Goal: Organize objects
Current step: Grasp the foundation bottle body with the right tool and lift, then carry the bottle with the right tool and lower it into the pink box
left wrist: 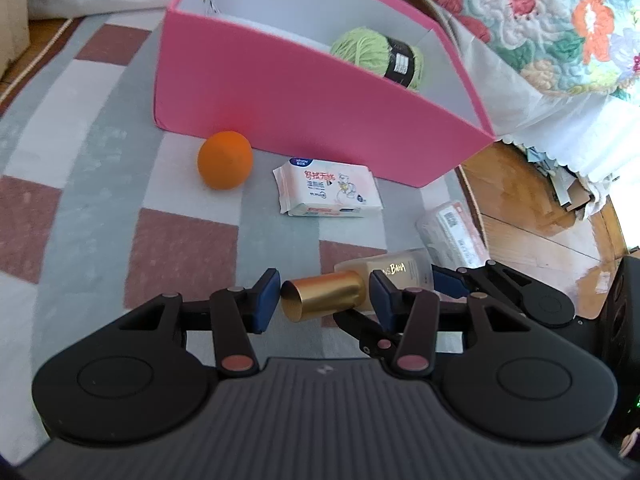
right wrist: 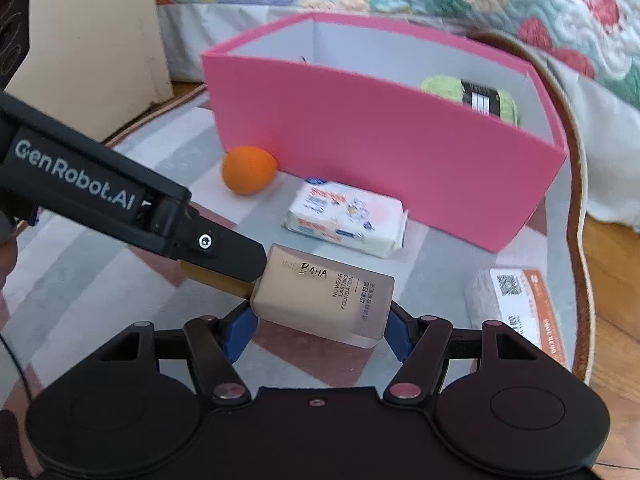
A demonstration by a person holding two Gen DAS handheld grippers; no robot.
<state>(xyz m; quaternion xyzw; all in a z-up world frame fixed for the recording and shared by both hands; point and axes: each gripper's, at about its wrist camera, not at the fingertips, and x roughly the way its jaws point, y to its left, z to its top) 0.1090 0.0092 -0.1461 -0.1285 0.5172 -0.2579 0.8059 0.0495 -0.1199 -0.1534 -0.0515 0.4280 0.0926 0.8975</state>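
One item is in so far: the green yarn ball point(left wrist: 376, 54) sits in the pink box point(left wrist: 288, 108) ahead of me. Still out on the rug: the orange point(left wrist: 225, 159) ahead-left, the wipes pack point(left wrist: 327, 189) straight ahead, and a labelled packet point(right wrist: 516, 300) off to my right.

The foundation bottle point(right wrist: 324, 296) lies crosswise between both tools. My right gripper point(right wrist: 318, 330) pinches its body, pads on either side. My left gripper point(left wrist: 324, 300) straddles its gold cap point(left wrist: 322, 294), partly closed; I can't tell whether the pads press.
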